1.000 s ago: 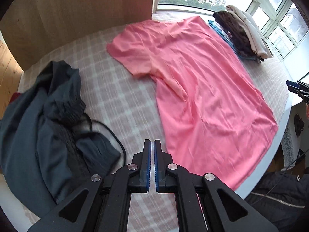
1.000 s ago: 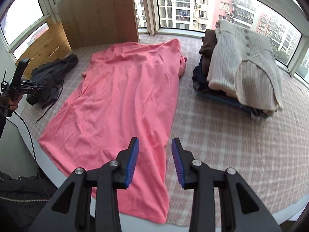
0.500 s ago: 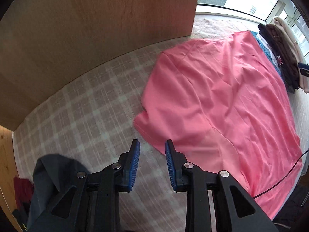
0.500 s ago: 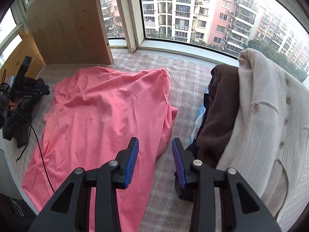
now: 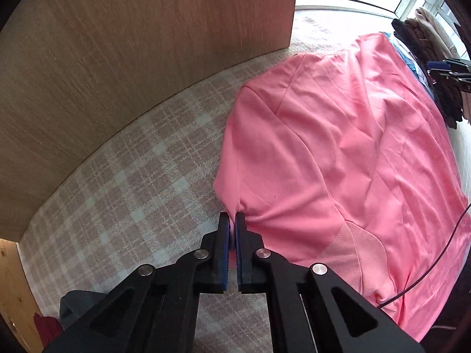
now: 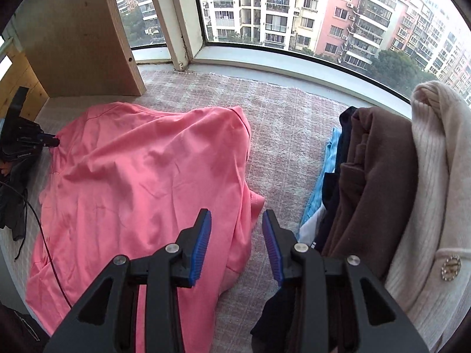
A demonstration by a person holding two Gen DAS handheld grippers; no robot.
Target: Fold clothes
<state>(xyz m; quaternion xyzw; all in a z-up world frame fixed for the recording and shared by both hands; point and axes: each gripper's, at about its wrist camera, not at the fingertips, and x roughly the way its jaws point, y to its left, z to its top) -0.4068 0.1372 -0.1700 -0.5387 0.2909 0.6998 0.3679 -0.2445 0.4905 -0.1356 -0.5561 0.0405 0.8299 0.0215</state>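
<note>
Left gripper (image 5: 232, 219) jaws just closed, pinching pink shirt (image 5: 338, 158) sleeve edge thinly, right gripper (image 6: 237, 229) spread empty over its other sleeve — lift now risks slip.

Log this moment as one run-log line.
step: grasp sleeves | left gripper: just closed, shut on pink shirt sleeve edge | right gripper: open above other sleeve, nothing held

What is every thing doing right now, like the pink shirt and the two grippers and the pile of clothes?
Pink shirt: spread out on the checked cover, wrinkled, not folded yet.
Left gripper: just closed, shut on the shirt's sleeve edge.
Right gripper: open, above the shirt's other sleeve, holding nothing.
Clothes pile: folded and stacked, cream cardigan on top.
Dark garment: crumpled at the edge.
</note>
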